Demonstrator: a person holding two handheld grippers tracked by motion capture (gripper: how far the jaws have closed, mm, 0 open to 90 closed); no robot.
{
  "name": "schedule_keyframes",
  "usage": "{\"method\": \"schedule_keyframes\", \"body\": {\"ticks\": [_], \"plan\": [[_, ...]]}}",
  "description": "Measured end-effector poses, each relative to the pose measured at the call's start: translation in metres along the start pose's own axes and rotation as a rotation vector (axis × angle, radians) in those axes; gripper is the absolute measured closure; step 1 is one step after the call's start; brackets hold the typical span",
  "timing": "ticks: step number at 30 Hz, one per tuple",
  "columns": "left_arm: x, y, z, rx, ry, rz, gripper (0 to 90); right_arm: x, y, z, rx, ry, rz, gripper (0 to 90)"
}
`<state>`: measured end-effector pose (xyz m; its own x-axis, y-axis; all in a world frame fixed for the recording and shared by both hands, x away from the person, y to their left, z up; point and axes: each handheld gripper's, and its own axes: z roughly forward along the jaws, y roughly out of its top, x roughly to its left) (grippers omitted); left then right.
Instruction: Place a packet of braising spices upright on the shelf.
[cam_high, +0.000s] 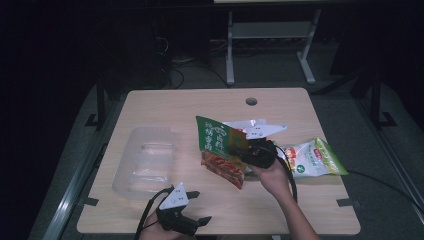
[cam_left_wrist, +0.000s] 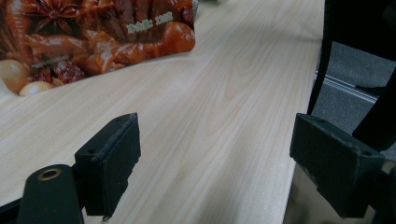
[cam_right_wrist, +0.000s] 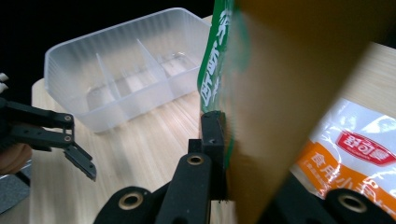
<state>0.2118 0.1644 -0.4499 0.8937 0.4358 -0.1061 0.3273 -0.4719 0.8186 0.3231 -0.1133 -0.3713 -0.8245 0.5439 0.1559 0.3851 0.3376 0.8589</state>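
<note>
Dark floor and metal table legs surround a pale wooden tabletop (cam_high: 165, 105), with a round cable hole (cam_high: 251, 101) toward 12 o'clock. Near the centre, the right gripper (cam_high: 252, 150) has its jaws closed on a green and red snack pouch (cam_high: 220, 150), which stands tilted with its lower edge on the wood. In the right gripper view one black jaw presses flat against the pouch's green edge (cam_right_wrist: 212, 84), while the other is hidden behind the blurred yellow-brown face of the pouch. At 3 o'clock from that pouch lies a second packet, white with orange and green print (cam_high: 315, 159), flat on the tabletop just beside the right hand (cam_high: 272, 175). A clear plastic container (cam_high: 145, 160) with inner dividers sits at 9 o'clock, apart from both pouches. The left gripper (cam_high: 200, 207) rests at about 7 o'clock near the front edge, its jaws spread wide with nothing between them; the left gripper view shows bare wood between the two jaws and the pouch's red lower part (cam_left_wrist: 93, 42) farther off.
</note>
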Motion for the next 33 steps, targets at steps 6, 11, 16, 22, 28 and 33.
{"method": "schedule_keyframes", "body": {"ticks": [6, 11, 16, 22, 28, 33], "plan": [[-0.002, 0.0, 0.001, -0.007, -0.002, -0.004, 16.0, 0.001, 0.009, 0.0, 0.005, 0.025, -0.009, 89.6], [-0.003, 0.0, 0.001, -0.001, -0.005, 0.005, 16.0, 0.003, 0.021, 0.0, 0.004, 0.044, -0.015, 89.6], [-0.004, 0.001, 0.001, -0.003, -0.007, 0.003, 16.0, 0.004, 0.033, 0.003, 0.001, 0.06, -0.03, 89.6], [-0.003, 0.001, 0.002, 0.0, -0.011, 0.002, 16.0, 0.006, 0.047, 0.009, 0.002, 0.083, -0.043, 89.6], [-0.005, 0.001, 0.003, -0.006, -0.018, 0.001, 16.0, 0.008, 0.064, 0.017, -0.003, 0.103, -0.071, 89.6], [-0.007, 0.001, 0.004, -0.003, -0.023, 0.017, 16.0, 0.014, 0.084, 0.029, -0.011, 0.132, -0.092, 89.6]]}}
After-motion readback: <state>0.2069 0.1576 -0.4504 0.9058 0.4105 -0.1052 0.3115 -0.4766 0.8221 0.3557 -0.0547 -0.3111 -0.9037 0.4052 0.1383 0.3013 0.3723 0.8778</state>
